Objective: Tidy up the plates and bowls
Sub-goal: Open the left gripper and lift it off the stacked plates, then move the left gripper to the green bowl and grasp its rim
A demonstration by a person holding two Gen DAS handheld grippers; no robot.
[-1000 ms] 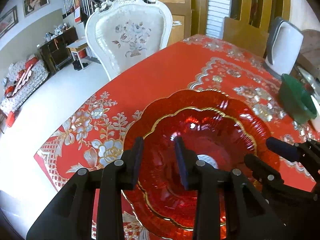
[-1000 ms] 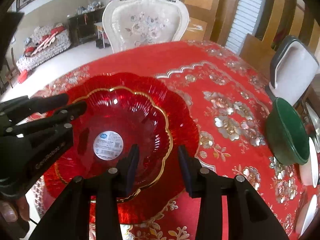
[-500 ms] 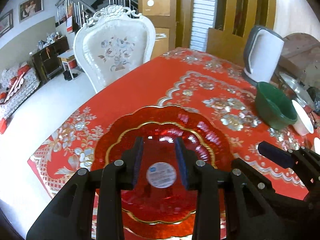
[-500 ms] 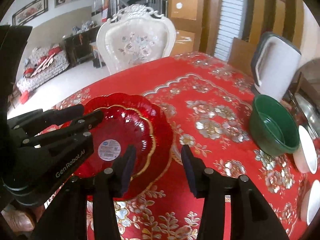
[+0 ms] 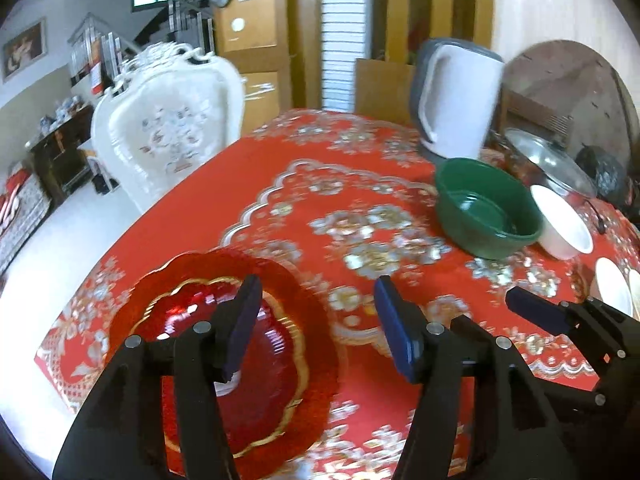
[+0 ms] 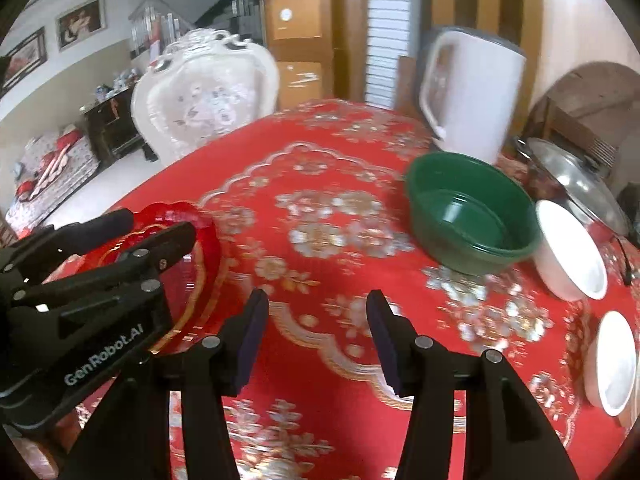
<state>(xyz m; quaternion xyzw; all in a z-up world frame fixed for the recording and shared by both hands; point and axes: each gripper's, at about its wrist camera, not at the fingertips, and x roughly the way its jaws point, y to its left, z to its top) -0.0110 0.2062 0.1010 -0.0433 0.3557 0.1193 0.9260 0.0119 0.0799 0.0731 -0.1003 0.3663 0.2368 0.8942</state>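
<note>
- Two red plates [image 5: 304,344], one stacked in the other, sit at the lower left of the left view. The left gripper [image 5: 316,328] has just been opening; nothing is between its fingers.
- Right view: the right gripper [image 6: 314,340] has just been opening too, empty over the red cloth [image 6: 320,184]. The green bowl [image 6: 472,216] sits at the right, with white bowls [image 6: 572,256] beside it.
</note>
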